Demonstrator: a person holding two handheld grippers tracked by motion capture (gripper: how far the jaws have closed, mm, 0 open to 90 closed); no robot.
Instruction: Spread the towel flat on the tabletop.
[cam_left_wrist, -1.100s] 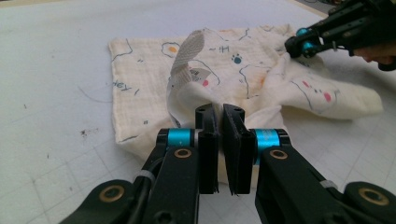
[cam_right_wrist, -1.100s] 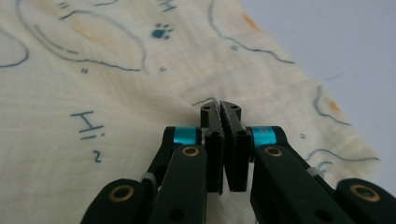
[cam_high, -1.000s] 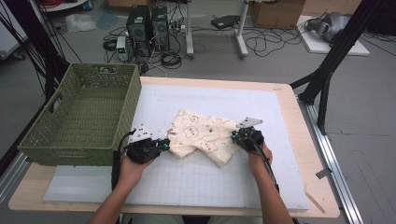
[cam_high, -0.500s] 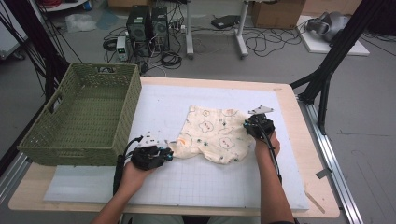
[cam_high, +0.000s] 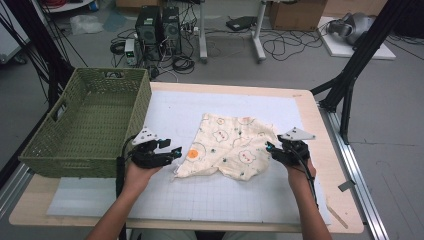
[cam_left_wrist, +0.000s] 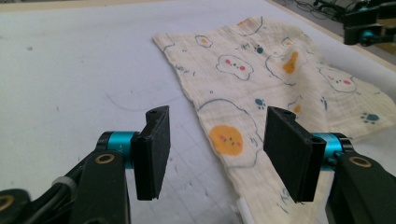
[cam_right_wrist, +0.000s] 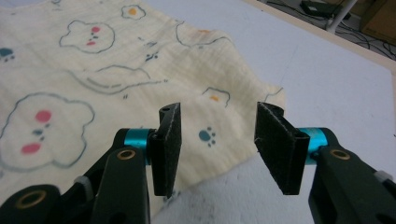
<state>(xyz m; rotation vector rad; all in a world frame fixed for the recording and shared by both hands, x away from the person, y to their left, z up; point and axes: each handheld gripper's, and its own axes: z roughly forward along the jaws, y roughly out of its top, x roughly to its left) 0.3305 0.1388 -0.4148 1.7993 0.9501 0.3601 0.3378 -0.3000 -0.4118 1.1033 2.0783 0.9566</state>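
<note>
Both tongs are sitting wide apart with nothing between the jaws. Left gripper (cam_high: 176, 152) is hovering just off the cloth's left edge, jaws spread, pointing right toward the orange face print; in the left gripper view its black pads (cam_left_wrist: 153, 151) are framing that print from above, not pinching anything. Right gripper (cam_high: 269, 148) is resting at the cloth's right edge, jaws also spread and empty; in the right gripper view (cam_right_wrist: 217, 149) the gap is showing cloth edge and a blue paw print below, fabric lying flat, not gripped.

Cream muslin cloth with bear, paw and egg prints (cam_high: 231, 145) is lying mostly flat on the white gridded cutting mat (cam_high: 210, 200), roughly mid-table, between the two grippers, a few wrinkles on the right side and the lower left corner tapering to a point. Same cloth is showing in the left gripper view (cam_left_wrist: 280, 79) and the right gripper view (cam_right_wrist: 93, 84).

Green woven rectangular basket (cam_high: 60, 145) is sitting at the table's left, just beside the left hand (cam_high: 136, 175), apart from the cloth. Right hand (cam_high: 299, 172) is holding its gripper near the mat's right side, cable trailing back along the forearm. Light wooden table (cam_high: 327, 150) is showing around the mat.
</note>
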